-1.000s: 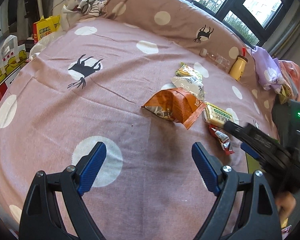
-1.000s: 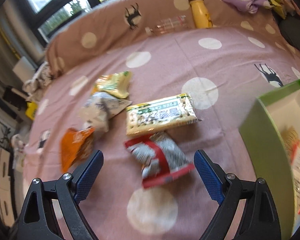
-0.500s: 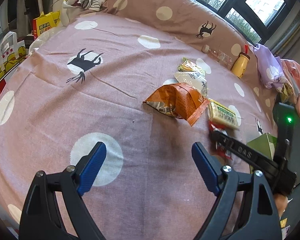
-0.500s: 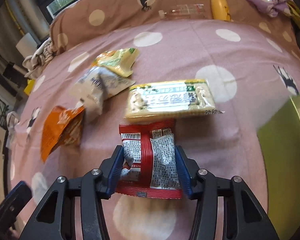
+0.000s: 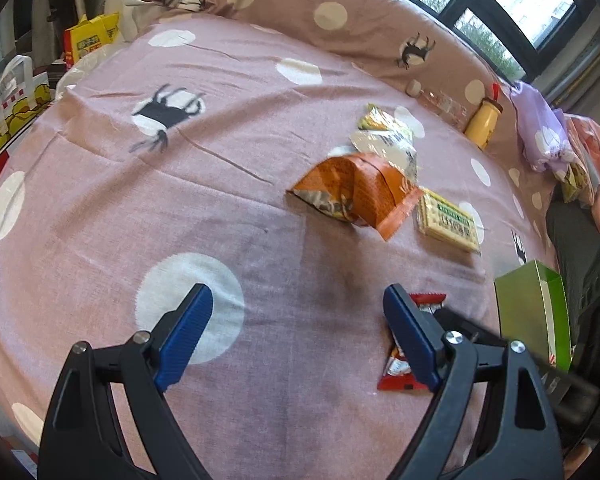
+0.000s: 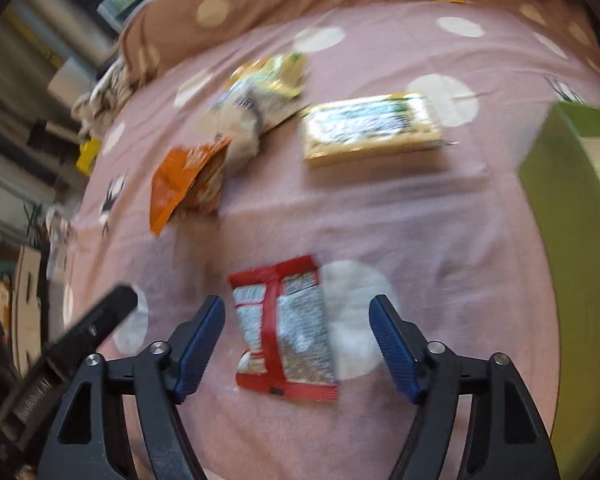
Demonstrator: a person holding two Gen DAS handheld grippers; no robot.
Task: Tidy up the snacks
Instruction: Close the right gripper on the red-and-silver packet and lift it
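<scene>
Now, status:
R gripper (image 6: 296, 342): jaws just opened again after clamping red pack (image 6: 286, 332); pack lies between pads, not pressed, flat on bedspread (image 6: 380, 216).
Meaning: pack moved nearer, away from biscuit pack (image 6: 370, 128), but not boxed yet; likely needs regrip.
L gripper (image 5: 296, 332): wide open, empty, parked beside.
Box (image 6: 572, 220): green, to the right, near.
Others: orange bag (image 6: 186, 182), white bag (image 6: 240, 116), yellow bag (image 6: 274, 72) clustered further off.
Obstacles: none in path to box.

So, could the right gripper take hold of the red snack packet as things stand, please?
Probably yes: the red snack packet lies flat between the right gripper's jaws, which have just been opening and clear both sides.
</scene>
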